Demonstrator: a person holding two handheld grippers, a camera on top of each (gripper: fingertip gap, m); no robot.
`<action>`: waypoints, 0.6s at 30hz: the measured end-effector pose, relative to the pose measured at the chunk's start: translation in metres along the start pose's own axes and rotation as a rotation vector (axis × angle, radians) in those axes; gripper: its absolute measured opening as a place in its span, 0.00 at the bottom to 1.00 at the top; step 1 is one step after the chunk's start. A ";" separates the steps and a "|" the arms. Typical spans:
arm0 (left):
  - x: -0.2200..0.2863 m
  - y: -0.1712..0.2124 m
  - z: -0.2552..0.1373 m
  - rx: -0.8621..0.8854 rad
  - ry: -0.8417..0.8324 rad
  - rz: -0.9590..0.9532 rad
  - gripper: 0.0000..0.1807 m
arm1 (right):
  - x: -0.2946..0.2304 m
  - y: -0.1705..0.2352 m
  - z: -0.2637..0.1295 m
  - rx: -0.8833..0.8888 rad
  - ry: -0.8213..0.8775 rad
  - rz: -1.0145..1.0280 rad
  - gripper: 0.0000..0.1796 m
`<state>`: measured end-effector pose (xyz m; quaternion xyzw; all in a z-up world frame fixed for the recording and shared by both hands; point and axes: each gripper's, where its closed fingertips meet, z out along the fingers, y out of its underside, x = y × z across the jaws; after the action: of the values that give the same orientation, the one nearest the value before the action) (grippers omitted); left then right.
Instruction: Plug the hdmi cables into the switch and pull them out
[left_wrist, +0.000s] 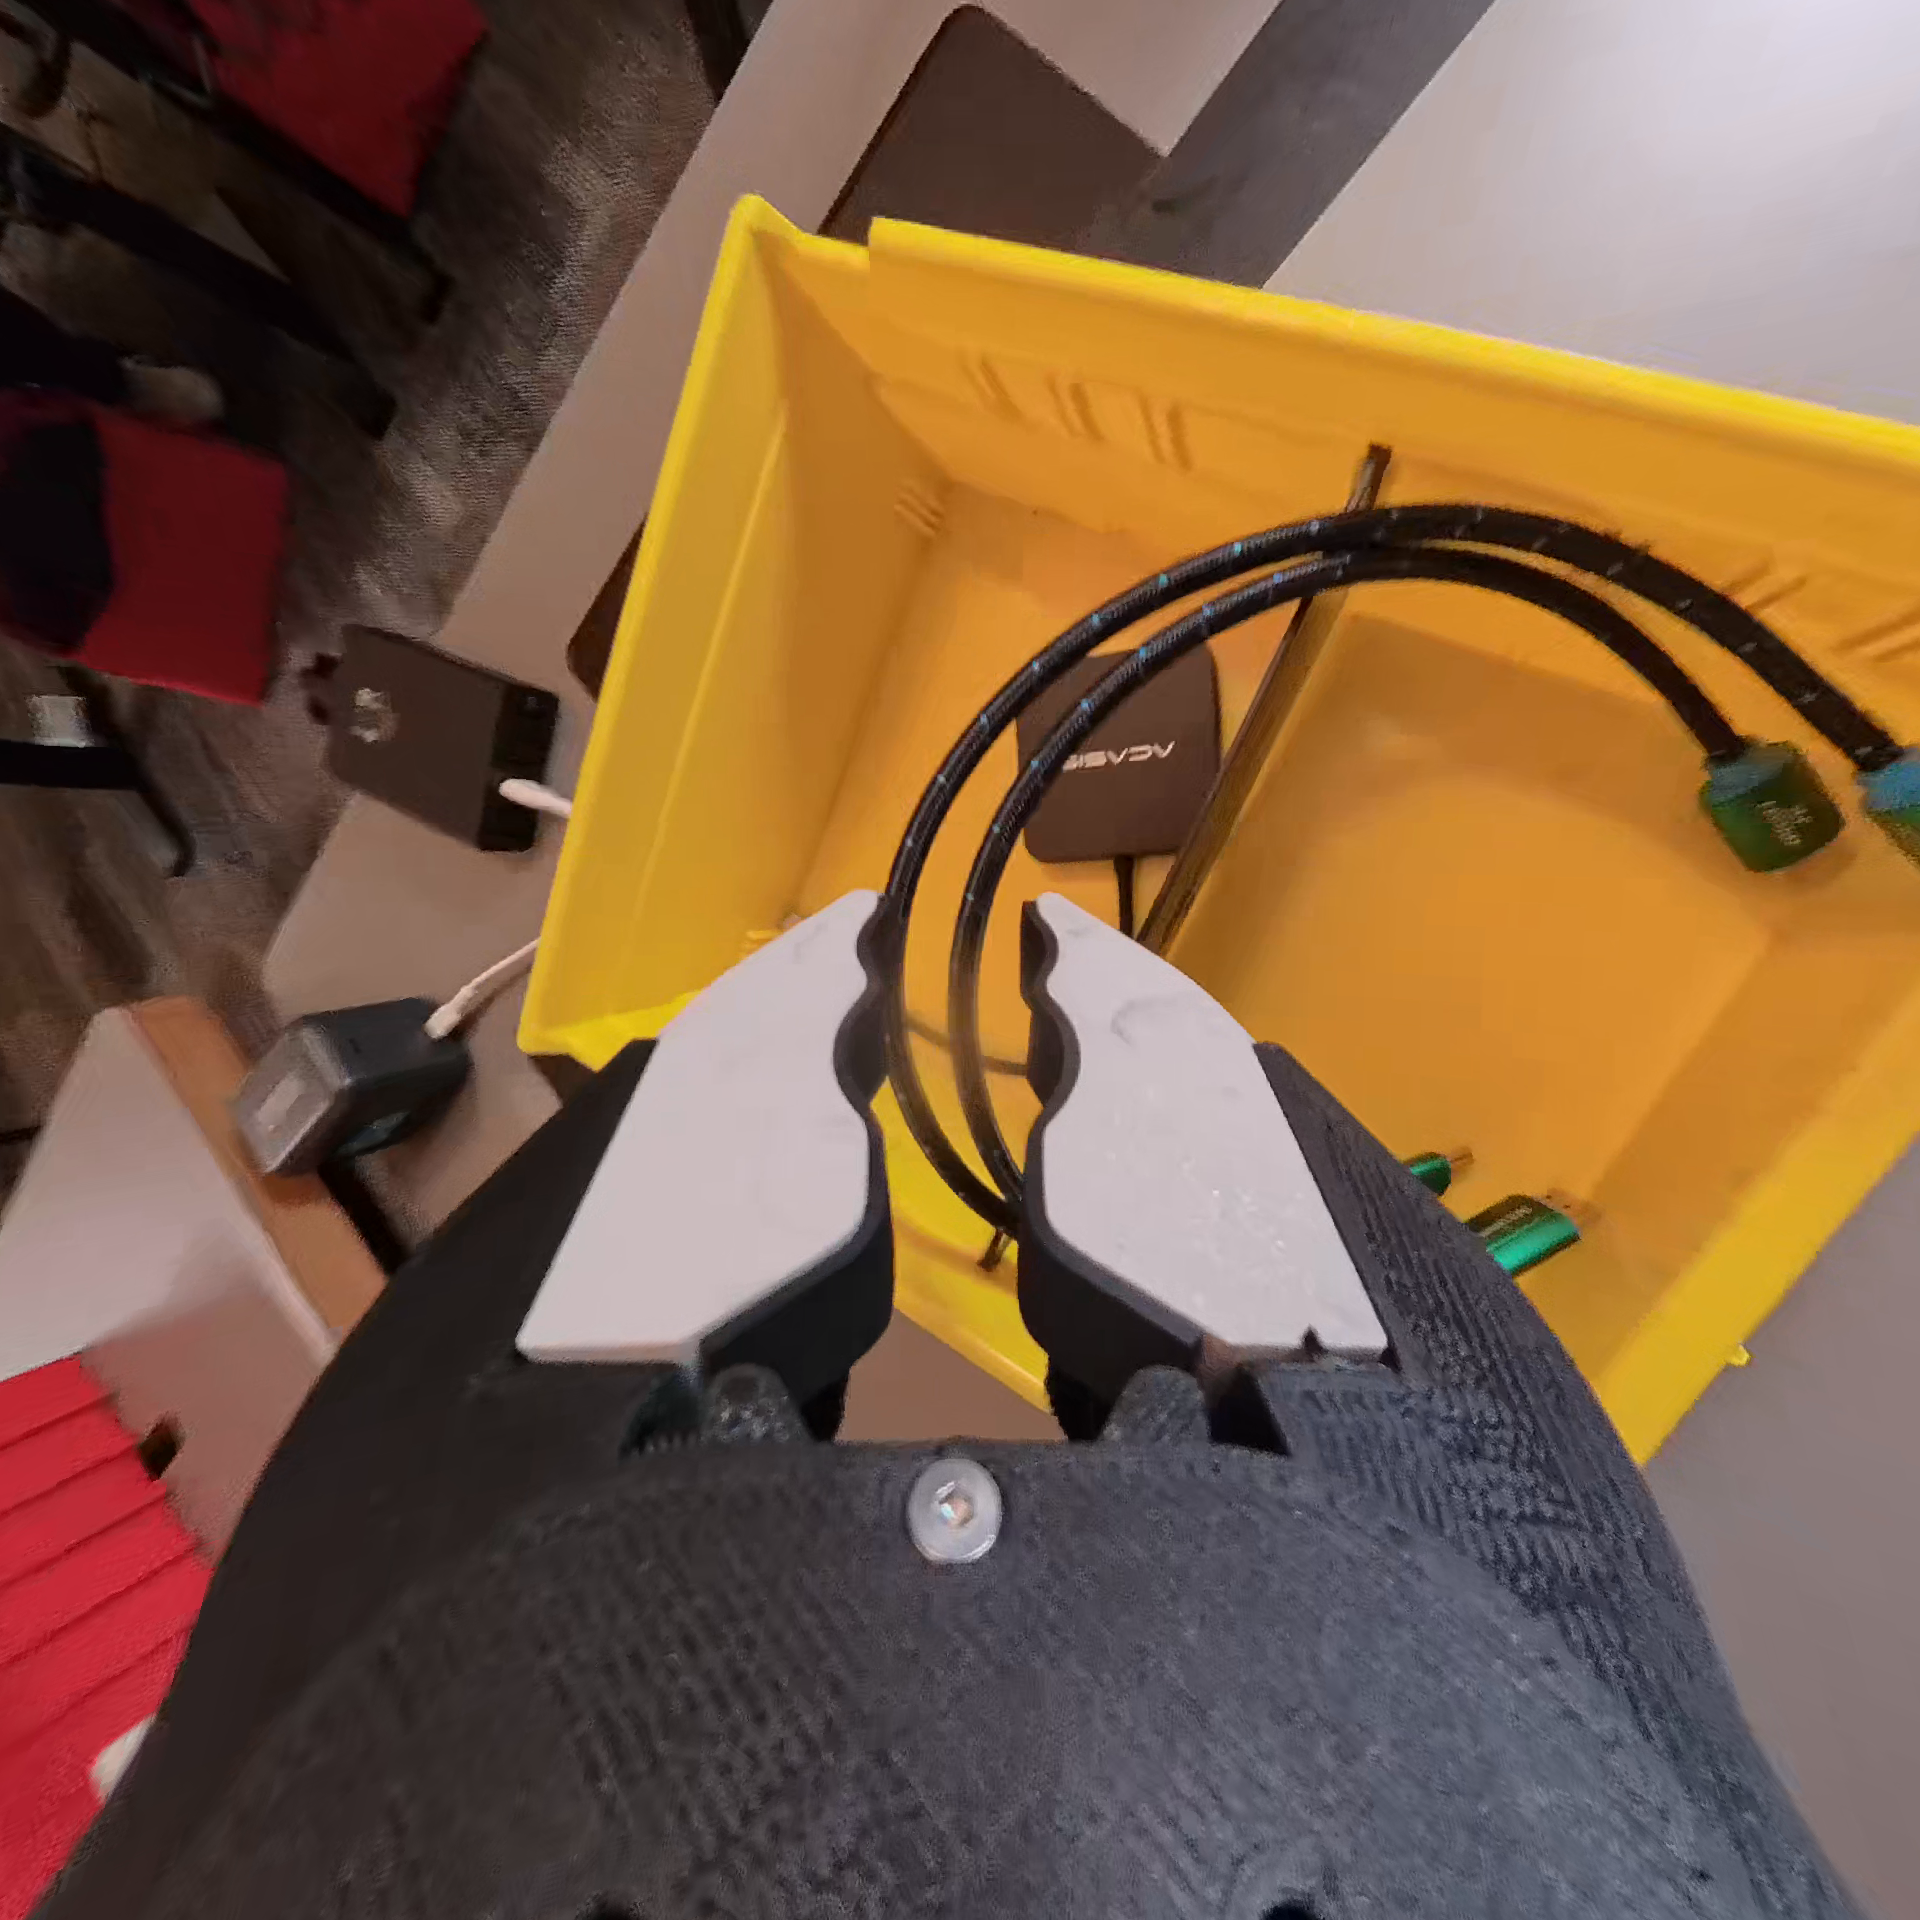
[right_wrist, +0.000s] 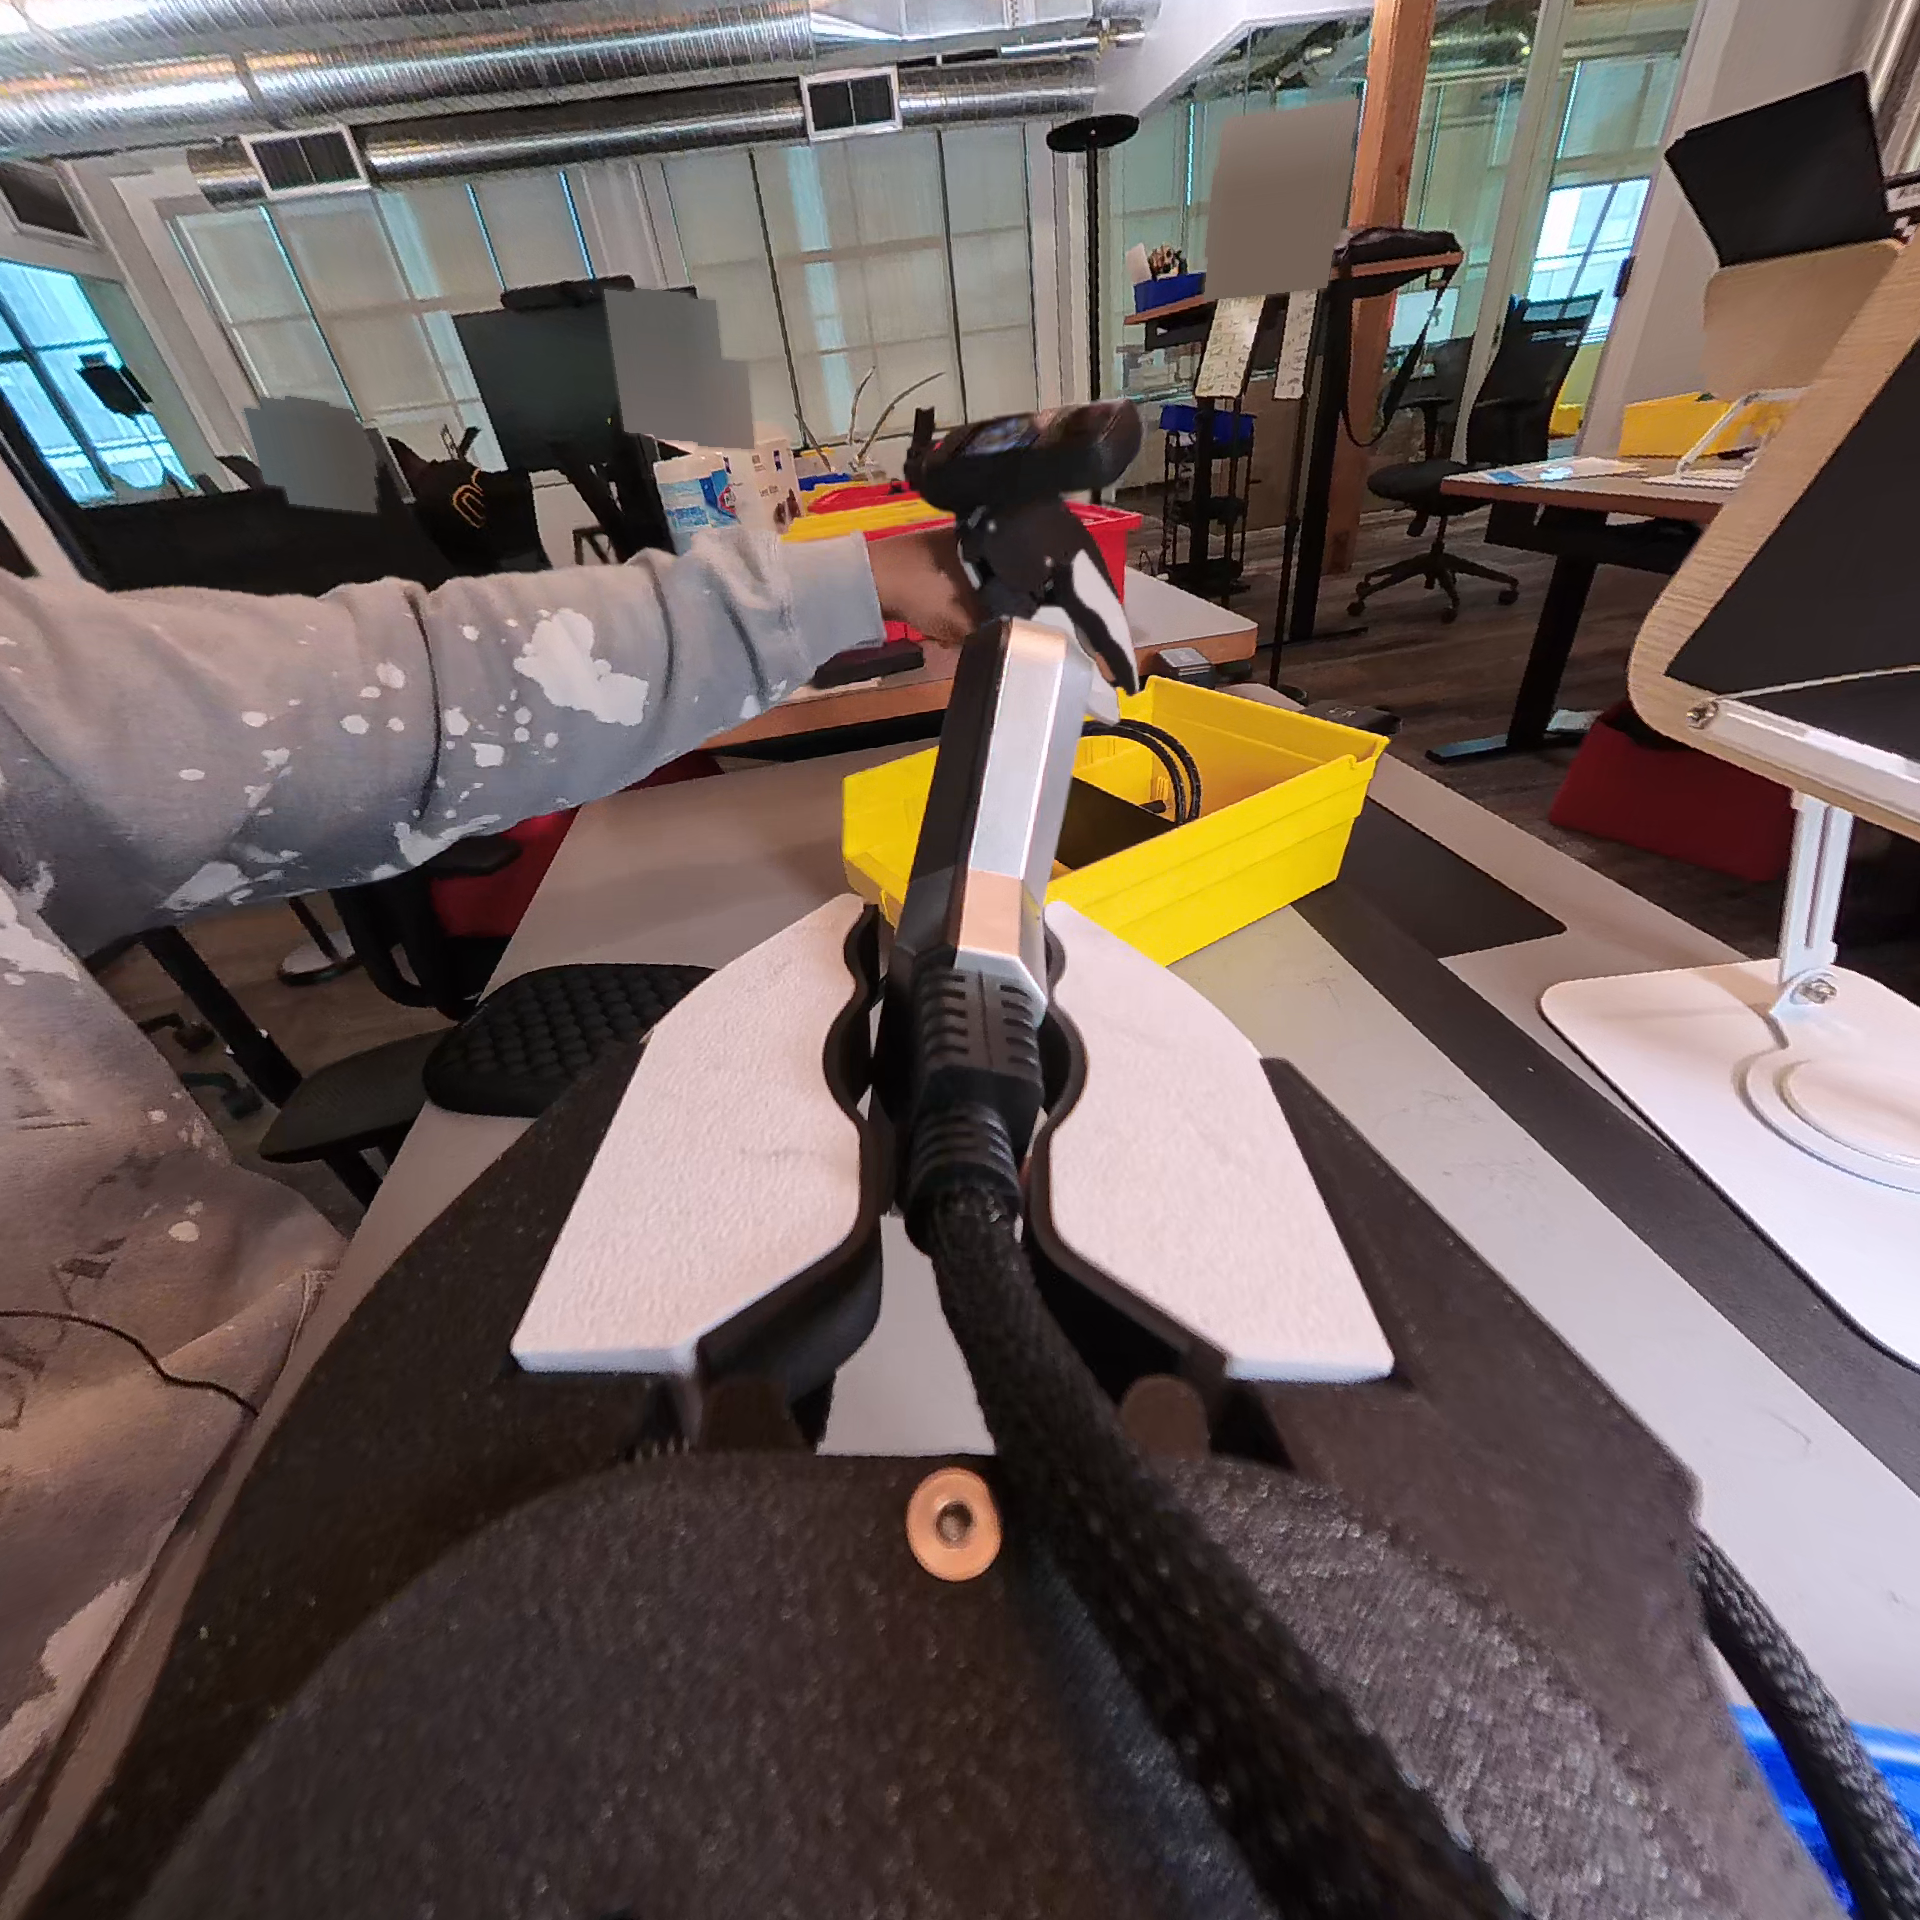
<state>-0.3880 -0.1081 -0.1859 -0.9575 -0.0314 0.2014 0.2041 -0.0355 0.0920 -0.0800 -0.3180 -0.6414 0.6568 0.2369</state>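
In the left wrist view my left gripper (left_wrist: 951, 914) is open and empty, hovering over a yellow bin (left_wrist: 727, 623). Two black braided HDMI cables (left_wrist: 1039, 665) loop inside the bin. Their green plugs (left_wrist: 1766, 805) lie at the right, and two more green plugs (left_wrist: 1527, 1231) lie near the front wall. A flat black box (left_wrist: 1122, 758) lies under the loops. In the right wrist view my right gripper (right_wrist: 961, 920) is shut on the cable end of a long silver-and-black switch (right_wrist: 1023, 748), held above the table. The switch's thick braided cable (right_wrist: 1049, 1382) runs back over the gripper.
A black divider (left_wrist: 1278, 686) splits the bin. A dark power brick (left_wrist: 436, 738) and a charger (left_wrist: 343, 1081) lie left of the bin. In the right wrist view the bin (right_wrist: 1195, 873) is ahead, the left gripper (right_wrist: 1101, 644) over it. A white monitor stand base (right_wrist: 1714, 1091) is at the right.
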 end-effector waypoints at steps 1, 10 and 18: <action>0.002 -0.002 0.001 0.001 0.070 -0.020 0.13 | 0.002 0.001 -0.001 0.000 0.005 0.003 0.15; 0.007 0.013 0.026 -0.102 0.133 0.045 0.05 | 0.014 0.009 -0.005 -0.003 0.024 0.038 0.15; 0.012 0.012 -0.008 -0.112 0.143 0.090 0.04 | 0.010 0.009 -0.002 -0.009 0.011 0.033 0.15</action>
<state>-0.3736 -0.1202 -0.1884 -0.9797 0.0151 0.1396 0.1428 -0.0404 0.0999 -0.0896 -0.3330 -0.6380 0.6558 0.2281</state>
